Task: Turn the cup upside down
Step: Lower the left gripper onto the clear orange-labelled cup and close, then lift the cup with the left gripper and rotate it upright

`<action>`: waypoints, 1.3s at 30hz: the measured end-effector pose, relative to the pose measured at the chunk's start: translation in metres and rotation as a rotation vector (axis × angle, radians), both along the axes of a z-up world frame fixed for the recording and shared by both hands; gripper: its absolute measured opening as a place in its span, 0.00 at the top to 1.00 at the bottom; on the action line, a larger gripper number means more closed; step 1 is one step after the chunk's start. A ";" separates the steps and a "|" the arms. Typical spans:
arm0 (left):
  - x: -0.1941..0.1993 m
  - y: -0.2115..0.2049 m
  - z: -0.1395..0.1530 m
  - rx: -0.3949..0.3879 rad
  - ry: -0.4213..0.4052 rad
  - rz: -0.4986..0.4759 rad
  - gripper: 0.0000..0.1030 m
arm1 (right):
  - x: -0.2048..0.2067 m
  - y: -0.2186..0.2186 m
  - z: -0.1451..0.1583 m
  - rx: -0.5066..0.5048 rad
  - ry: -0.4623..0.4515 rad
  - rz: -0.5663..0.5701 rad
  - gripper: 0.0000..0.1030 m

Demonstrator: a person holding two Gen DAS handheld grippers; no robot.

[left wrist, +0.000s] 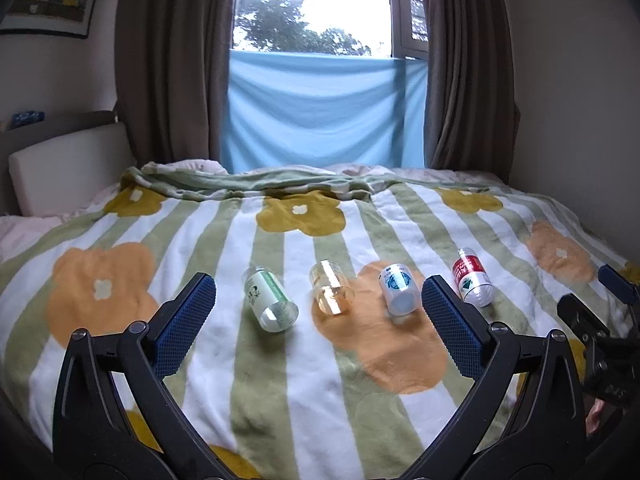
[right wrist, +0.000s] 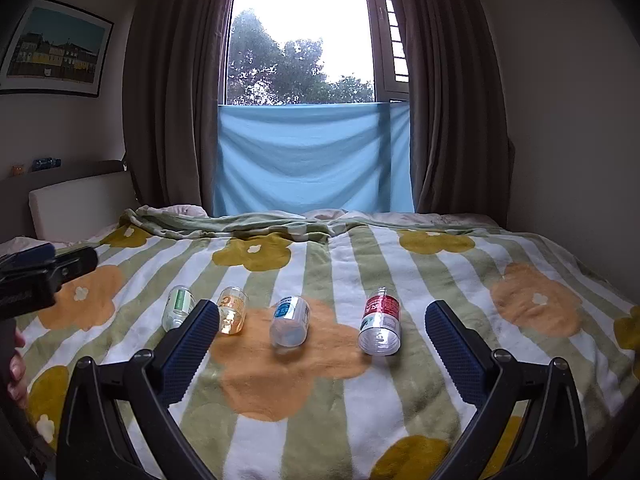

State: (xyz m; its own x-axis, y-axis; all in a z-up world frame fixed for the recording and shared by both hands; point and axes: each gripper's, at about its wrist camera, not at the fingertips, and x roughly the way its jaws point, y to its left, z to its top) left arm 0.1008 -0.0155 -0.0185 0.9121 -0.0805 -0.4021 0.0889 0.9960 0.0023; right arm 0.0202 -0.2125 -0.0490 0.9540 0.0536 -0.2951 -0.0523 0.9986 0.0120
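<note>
Four cups lie on their sides in a row on the striped blanket (left wrist: 304,420) of the bed. From the left wrist view, the green cup (left wrist: 271,299) is at 11 o'clock, the orange cup (left wrist: 331,287) at 12, the blue cup (left wrist: 399,289) at 1, the red cup (left wrist: 472,278) at 2. The left gripper (left wrist: 318,312) and the right gripper (right wrist: 322,334) both have fingers wide apart, holding nothing, above the blanket.

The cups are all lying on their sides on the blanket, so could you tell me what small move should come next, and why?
Probably ease the right claw forward and down toward the red cup. Both claws are open and empty, that cup lies nearest between its fingers, and all four cups lie untouched on the blanket.
</note>
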 end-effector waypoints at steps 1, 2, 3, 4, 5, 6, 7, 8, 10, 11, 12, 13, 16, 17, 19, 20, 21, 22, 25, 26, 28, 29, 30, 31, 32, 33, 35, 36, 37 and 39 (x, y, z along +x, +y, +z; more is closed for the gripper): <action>0.016 -0.005 -0.001 0.016 0.023 -0.013 0.01 | 0.003 -0.001 -0.003 0.001 0.005 0.004 0.00; 0.033 -0.009 -0.002 0.029 0.051 -0.027 0.00 | 0.005 -0.002 -0.005 0.002 0.009 0.007 0.00; 0.052 -0.013 -0.004 0.034 0.084 -0.040 0.01 | 0.007 -0.003 -0.007 0.003 0.011 0.009 0.00; 0.070 -0.017 -0.006 0.036 0.118 -0.053 0.01 | 0.009 -0.004 -0.008 0.004 0.016 0.011 0.00; 0.090 -0.021 -0.008 0.036 0.153 -0.071 0.00 | 0.010 -0.004 -0.012 0.008 0.024 0.014 0.00; 0.110 -0.024 -0.012 0.044 0.189 -0.074 0.00 | 0.011 -0.006 -0.015 0.015 0.030 0.017 0.00; 0.129 -0.029 -0.017 0.064 0.223 -0.072 0.00 | 0.014 -0.008 -0.018 0.021 0.037 0.020 0.00; 0.148 -0.033 -0.023 0.081 0.257 -0.076 0.00 | 0.016 -0.010 -0.021 0.027 0.047 0.022 0.00; 0.184 -0.040 -0.039 0.121 0.335 -0.063 0.00 | 0.021 -0.015 -0.027 0.037 0.066 0.026 0.00; 0.199 -0.043 -0.049 0.135 0.376 -0.055 0.00 | 0.025 -0.015 -0.031 0.043 0.079 0.032 0.00; 0.215 -0.045 -0.059 0.148 0.414 -0.045 0.00 | 0.027 -0.016 -0.034 0.046 0.090 0.036 0.00; 0.229 -0.046 -0.069 0.157 0.450 -0.038 0.00 | 0.031 -0.016 -0.038 0.046 0.098 0.038 0.00; 0.264 -0.046 -0.096 0.164 0.546 -0.013 0.01 | 0.039 -0.015 -0.046 0.046 0.119 0.051 0.00; 0.272 -0.046 -0.104 0.157 0.575 -0.009 0.01 | 0.042 -0.014 -0.052 0.047 0.132 0.058 0.00; 0.286 -0.045 -0.120 0.142 0.627 0.002 0.01 | 0.048 -0.013 -0.060 0.052 0.157 0.071 0.00; 0.292 -0.045 -0.126 0.137 0.650 0.010 0.01 | 0.051 -0.013 -0.065 0.054 0.167 0.076 0.00; 0.297 -0.045 -0.132 0.133 0.669 0.017 0.03 | 0.053 -0.013 -0.070 0.058 0.182 0.082 0.00; 0.301 -0.045 -0.137 0.124 0.684 0.018 0.04 | 0.055 -0.013 -0.073 0.060 0.191 0.086 0.00; 0.307 -0.047 -0.149 0.110 0.713 0.019 0.10 | 0.062 -0.012 -0.084 0.054 0.223 0.094 0.00; 0.308 -0.048 -0.152 0.112 0.720 0.015 0.11 | 0.064 -0.012 -0.087 0.056 0.237 0.097 0.00; 0.308 -0.050 -0.159 0.121 0.736 0.010 0.17 | 0.067 -0.013 -0.093 0.063 0.254 0.102 0.00; 0.309 -0.051 -0.163 0.123 0.746 0.007 0.24 | 0.069 -0.013 -0.097 0.065 0.266 0.110 0.00; 0.310 -0.051 -0.166 0.122 0.756 0.006 0.28 | 0.071 -0.012 -0.099 0.062 0.276 0.117 0.00; 0.310 -0.051 -0.169 0.116 0.765 0.005 0.29 | 0.073 -0.010 -0.101 0.056 0.284 0.121 0.00; 0.310 -0.050 -0.172 0.108 0.770 0.005 0.33 | 0.074 -0.009 -0.103 0.047 0.293 0.125 0.00; 0.310 -0.048 -0.174 0.099 0.775 0.003 0.37 | 0.074 -0.008 -0.105 0.042 0.299 0.129 0.00; 0.309 -0.046 -0.176 0.085 0.773 -0.002 0.38 | 0.074 -0.007 -0.106 0.040 0.303 0.136 0.00; 0.308 -0.045 -0.175 0.080 0.767 -0.006 0.38 | 0.074 -0.006 -0.106 0.042 0.304 0.138 0.00; 0.307 -0.044 -0.174 0.079 0.763 -0.011 0.38 | 0.074 -0.005 -0.106 0.043 0.305 0.141 0.00; 0.305 -0.044 -0.172 0.094 0.756 -0.019 0.39 | 0.074 -0.005 -0.106 0.046 0.306 0.148 0.00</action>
